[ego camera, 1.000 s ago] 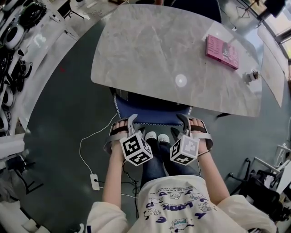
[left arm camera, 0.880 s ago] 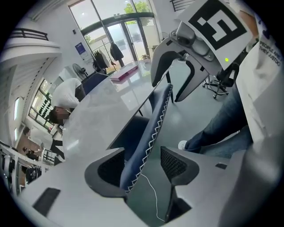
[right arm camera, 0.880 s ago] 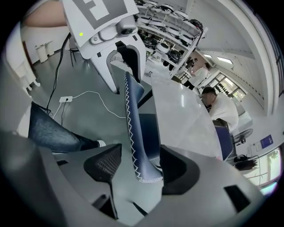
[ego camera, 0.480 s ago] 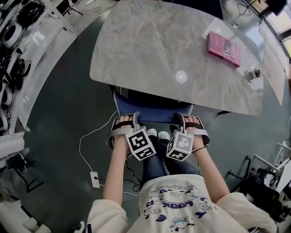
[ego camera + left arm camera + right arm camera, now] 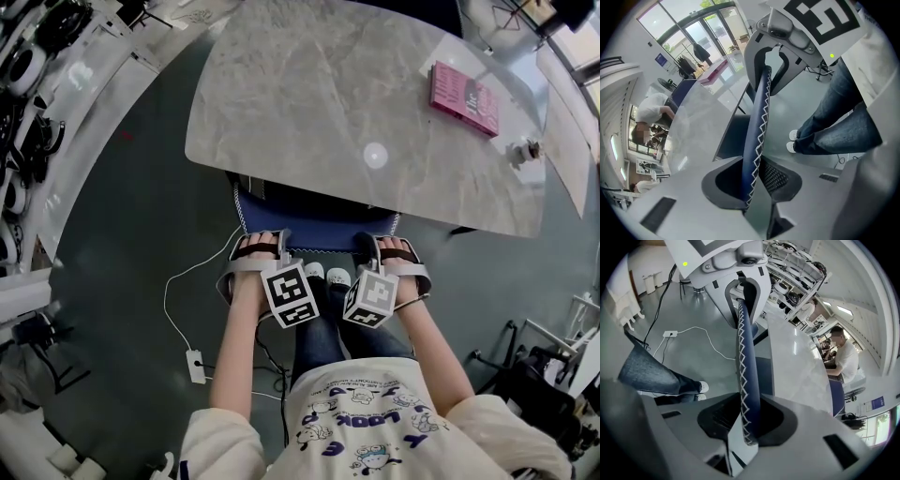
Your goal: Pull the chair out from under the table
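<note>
The fingers (image 5: pixel 715 187) of the left gripper (image 5: pixel 751 180) are closing on the chair's backrest (image 5: pixel 757 112), whose dark blue top edge with white zigzag stitching runs straight between them and touches both pads. The fingers (image 5: pixel 780 420) of the right gripper (image 5: pixel 749 420) are closing in the same way on the same stitched edge, which fills the gap between their pads. In the head view the chair (image 5: pixel 314 220) stands pushed in under the near edge of the grey marble-patterned table (image 5: pixel 309 103), so that only the backrest and a strip of seat show. The two grippers sit side by side on the backrest's top edge, the left near its left end and the right near its right end. The person's white shoes (image 5: pixel 323 277) stand just behind the backrest, between the grippers. A flat pink book (image 5: pixel 464 98) lies on the far right of the table, well apart from the chair. Compared with a second ago, both grippers have come down onto the backrest, their marker cubes have rolled inward, and jaws that stood wide have narrowed round the edge. The chair itself has not shifted from under the table.
</note>
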The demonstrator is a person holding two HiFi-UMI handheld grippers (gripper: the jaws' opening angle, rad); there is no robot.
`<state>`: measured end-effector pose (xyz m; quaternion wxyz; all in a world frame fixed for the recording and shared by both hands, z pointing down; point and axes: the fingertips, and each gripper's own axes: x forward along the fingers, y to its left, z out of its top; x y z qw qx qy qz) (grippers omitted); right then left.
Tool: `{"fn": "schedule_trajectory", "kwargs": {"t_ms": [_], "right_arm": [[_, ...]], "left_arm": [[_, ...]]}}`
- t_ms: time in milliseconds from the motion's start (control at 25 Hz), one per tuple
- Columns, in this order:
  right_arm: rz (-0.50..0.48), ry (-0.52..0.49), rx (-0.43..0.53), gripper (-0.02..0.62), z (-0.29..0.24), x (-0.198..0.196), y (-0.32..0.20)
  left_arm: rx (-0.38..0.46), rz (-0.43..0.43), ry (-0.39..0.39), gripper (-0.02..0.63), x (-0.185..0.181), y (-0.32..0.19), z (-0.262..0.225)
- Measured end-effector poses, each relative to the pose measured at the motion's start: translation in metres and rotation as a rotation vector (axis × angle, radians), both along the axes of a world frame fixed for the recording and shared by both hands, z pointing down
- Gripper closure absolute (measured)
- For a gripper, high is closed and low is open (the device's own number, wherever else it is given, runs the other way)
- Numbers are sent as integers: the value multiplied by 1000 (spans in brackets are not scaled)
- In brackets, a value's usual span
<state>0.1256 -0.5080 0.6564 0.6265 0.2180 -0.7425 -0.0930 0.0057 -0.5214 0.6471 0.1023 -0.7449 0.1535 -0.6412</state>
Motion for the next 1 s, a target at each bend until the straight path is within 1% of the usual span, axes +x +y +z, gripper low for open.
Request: {"fn": "schedule_trajectory", "kwargs": {"t_ms": [240, 560, 880, 1000], "right_arm": [[-9, -19, -3, 503, -1, -1, -1], [6, -46, -55, 514, -1, 0, 4], [1, -75, -99, 518, 0, 3, 22], [-8, -89, -120, 522, -1, 3, 29]], "left_arm": [[-19, 60, -11, 514, -1, 2, 0], [-59, 51, -17, 523, 1, 7, 0], [-78, 39, -37, 525, 4, 25, 2], [-103, 35, -47, 527, 4, 34, 1]]}}
